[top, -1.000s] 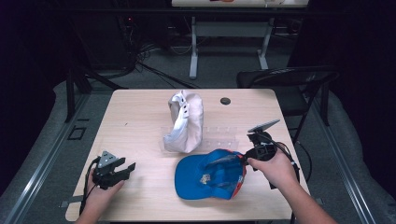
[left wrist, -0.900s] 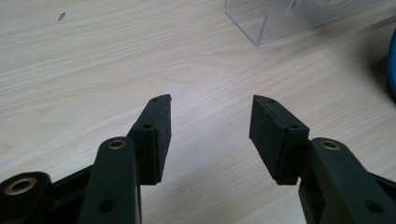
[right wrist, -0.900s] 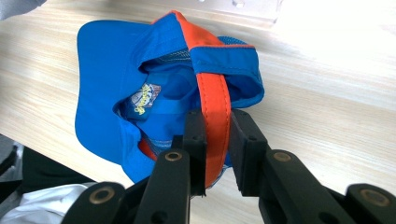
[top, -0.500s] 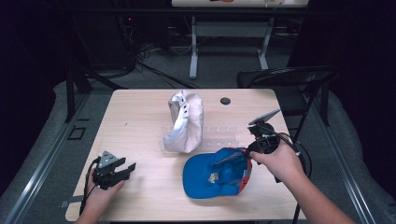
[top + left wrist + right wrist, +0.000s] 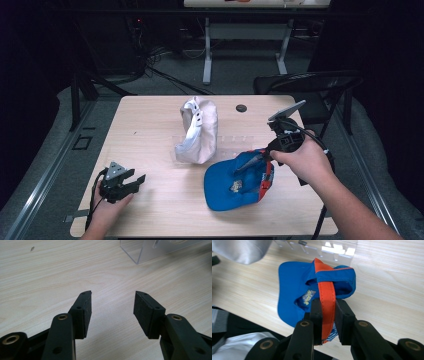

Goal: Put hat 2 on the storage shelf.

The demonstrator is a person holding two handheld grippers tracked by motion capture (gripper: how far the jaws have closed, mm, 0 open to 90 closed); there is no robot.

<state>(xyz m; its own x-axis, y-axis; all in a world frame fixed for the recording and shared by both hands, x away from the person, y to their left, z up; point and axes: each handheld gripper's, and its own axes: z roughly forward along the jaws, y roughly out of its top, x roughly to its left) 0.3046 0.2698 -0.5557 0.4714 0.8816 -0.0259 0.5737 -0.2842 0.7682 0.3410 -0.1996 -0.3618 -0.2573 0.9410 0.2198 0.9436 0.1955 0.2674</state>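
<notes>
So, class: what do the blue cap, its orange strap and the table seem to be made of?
Blue cap: matte woven cloth, likely; it folds softly. Orange strap: flat fabric webbing, apparently, pinched in the right tongs. Table: pale wood-grain top, possibly laminate.

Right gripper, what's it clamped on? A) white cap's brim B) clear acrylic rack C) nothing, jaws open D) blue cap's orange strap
D: in the right gripper view the right gripper has its jaws shut on the orange strap of the blue cap, which the high view shows beside the white cap.
</notes>
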